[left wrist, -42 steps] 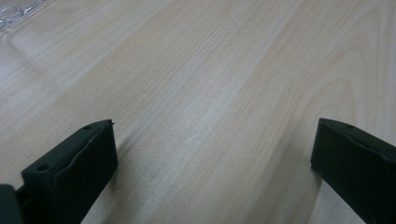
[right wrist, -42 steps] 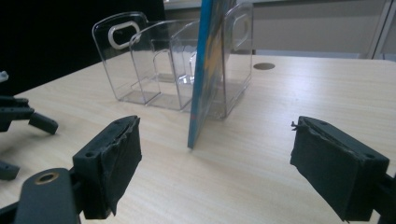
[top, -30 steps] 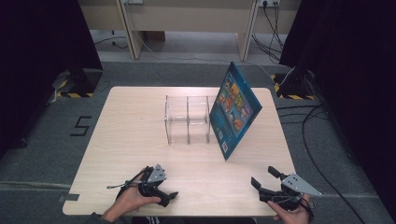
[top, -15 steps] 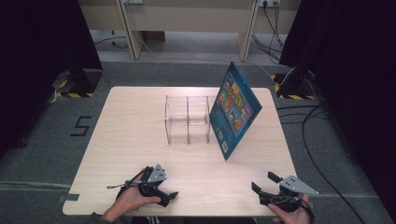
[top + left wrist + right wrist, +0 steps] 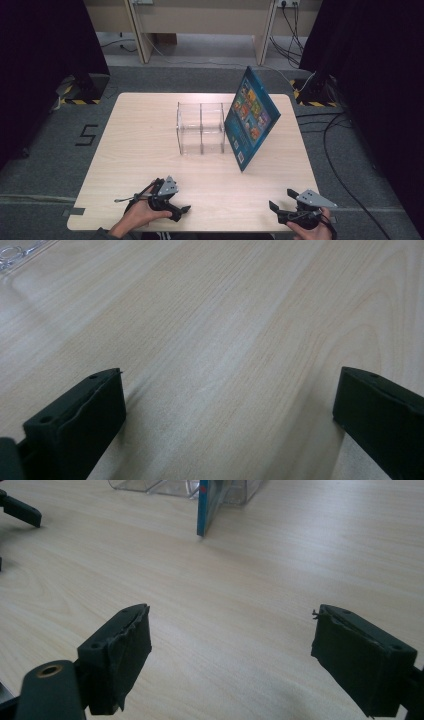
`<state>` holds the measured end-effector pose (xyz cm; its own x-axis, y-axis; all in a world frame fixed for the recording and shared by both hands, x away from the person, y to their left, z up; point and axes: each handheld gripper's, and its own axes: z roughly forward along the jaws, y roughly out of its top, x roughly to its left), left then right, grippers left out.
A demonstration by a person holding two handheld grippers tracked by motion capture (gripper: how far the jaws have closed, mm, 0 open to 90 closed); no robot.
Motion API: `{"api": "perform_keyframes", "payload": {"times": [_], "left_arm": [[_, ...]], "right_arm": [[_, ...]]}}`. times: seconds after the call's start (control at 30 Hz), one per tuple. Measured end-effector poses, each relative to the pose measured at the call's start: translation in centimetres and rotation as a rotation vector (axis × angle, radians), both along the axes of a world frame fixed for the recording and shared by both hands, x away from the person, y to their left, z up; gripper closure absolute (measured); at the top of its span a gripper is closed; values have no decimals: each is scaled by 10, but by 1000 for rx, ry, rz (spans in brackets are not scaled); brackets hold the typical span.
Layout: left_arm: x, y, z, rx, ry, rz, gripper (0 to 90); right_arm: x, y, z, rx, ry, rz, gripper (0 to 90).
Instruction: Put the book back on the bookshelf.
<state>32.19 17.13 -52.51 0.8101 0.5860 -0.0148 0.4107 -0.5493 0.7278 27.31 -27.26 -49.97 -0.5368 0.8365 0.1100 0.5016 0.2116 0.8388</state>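
**Both grippers open at near edge, book leaning on clear box**

Room: dark curtains L and R, grey carpet floor, pale wood furniture legs at the back wall w/ cables trailing down. A "5" is marked on the floor [image 5: 88, 135] off the table's left edge.

Table [image 5: 140, 125]: light wood-grain top, rounded corners, mostly bare.

Clear box [image 5: 200, 129]: transparent, w/ a divider, sits about mid-table, slightly toward the far edge. Book [image 5: 251, 116]: blue cover w/ colourful picture panels, stands tilted on its lower edge, top leaning against the box's right side, near the table's right edge.

Left gripper [image 5: 172, 207]: near edge, left of centre, resting low on the table in the person's hand, jaws spread wide, nothing between them. Right gripper [image 5: 284, 204]: near the near-right corner, also hand-held, jaws wide apart, empty. Both well apart from book and box.

View diffs: right gripper view shows the book [image 5: 210, 505] edge-on – thin blue spine touching the table, box [image 5: 150, 486] behind it – plus a bit of the left gripper at the top-left. Left gripper view gives bare wood grain between its jaws and just a corner of the box [image 5: 17, 252] at top-left. High view alone gives the cover art and the room.
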Motion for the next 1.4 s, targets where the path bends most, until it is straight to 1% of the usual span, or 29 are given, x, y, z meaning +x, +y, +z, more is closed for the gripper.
{"api": "perform_keyframes", "payload": {"times": [0.17,0.23,0.37,0.4,0.5,0.53,0.57,0.63,0.67,0.7,0.73,0.83,0.9,1.13,1.4], "left_arm": [[0,0,0,0,0,1,0],[0,0,0,0,0,1,0],[0,0,0,0,0,1,0],[0,0,0,0,0,1,0],[0,0,0,-1,-1,2,0],[-1,0,0,-1,-1,2,0],[-1,0,0,-1,-2,1,0],[-1,0,0,-1,-1,0,0],[-1,0,0,-2,-1,1,0],[-1,0,0,-2,-1,1,0],[-1,0,0,-1,0,0,0],[-1,0,0,0,-1,-1,0],[-1,0,0,0,-1,-1,0],[-1,0,0,1,0,-2,0],[-1,0,0,0,-1,-1,0]], "right_arm": [[-2,0,-2,-28,34,-2,168],[-2,-1,-3,-43,41,-2,185],[-3,-1,-5,-63,57,4,174],[-3,-1,-7,-76,82,4,177],[-3,-1,-8,-88,96,3,182],[-3,-1,-9,-93,108,2,187],[-3,0,-10,-115,117,-2,197],[-3,0,-11,-132,123,-2,198],[-3,0,-11,-138,133,-4,202],[-3,0,-11,-138,133,-4,202],[-2,0,-13,-160,149,-5,214],[-2,0,-14,-191,140,-12,220],[-2,0,-15,-215,125,-12,215],[-3,-1,-16,-208,115,-13,210],[-3,0,-16,-207,118,-17,202]]}}
